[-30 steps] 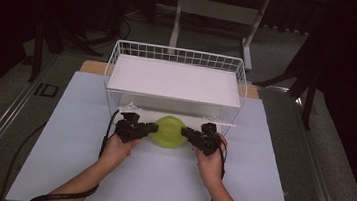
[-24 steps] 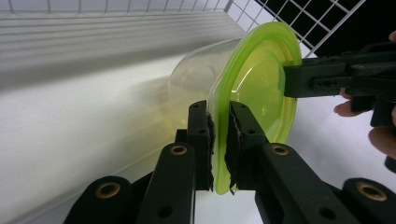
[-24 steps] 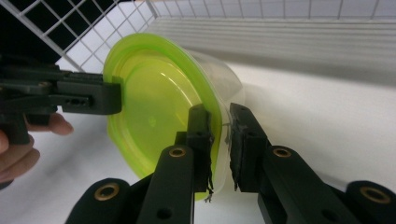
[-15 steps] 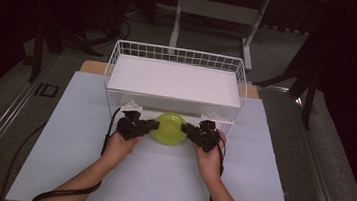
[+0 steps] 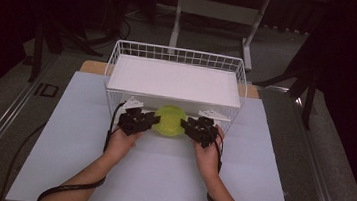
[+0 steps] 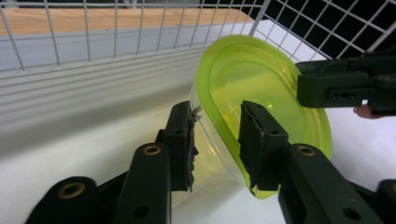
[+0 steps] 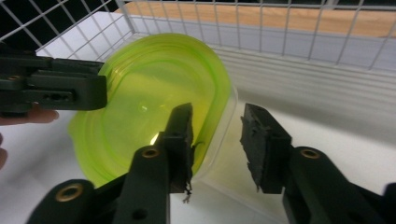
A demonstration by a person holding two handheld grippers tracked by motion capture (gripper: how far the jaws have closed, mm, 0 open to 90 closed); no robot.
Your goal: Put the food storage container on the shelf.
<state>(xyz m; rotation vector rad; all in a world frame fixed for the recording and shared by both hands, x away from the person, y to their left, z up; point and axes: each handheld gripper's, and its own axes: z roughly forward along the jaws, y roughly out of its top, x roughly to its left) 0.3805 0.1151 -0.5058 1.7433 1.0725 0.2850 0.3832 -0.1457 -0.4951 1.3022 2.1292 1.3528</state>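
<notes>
Over the last second the two grippers have carried the lime-green plastic bowl forward, away from the person, so that it now sits tight against the near wall of the white wire basket, slightly higher than it was. To me that looks like the start of lifting it over the rim and into the basket, whose floor is a bare white panel.

The left gripper has its fingers straddling the bowl's rim, one inside and one outside the wall, closed down on it. The right gripper straddles the opposite rim the same way, though a gap shows by its outer finger, so I cannot tell how firmly it bites. The bowl hangs tilted between them above the pale worktop.

I can read no brand or label on anything.
</notes>
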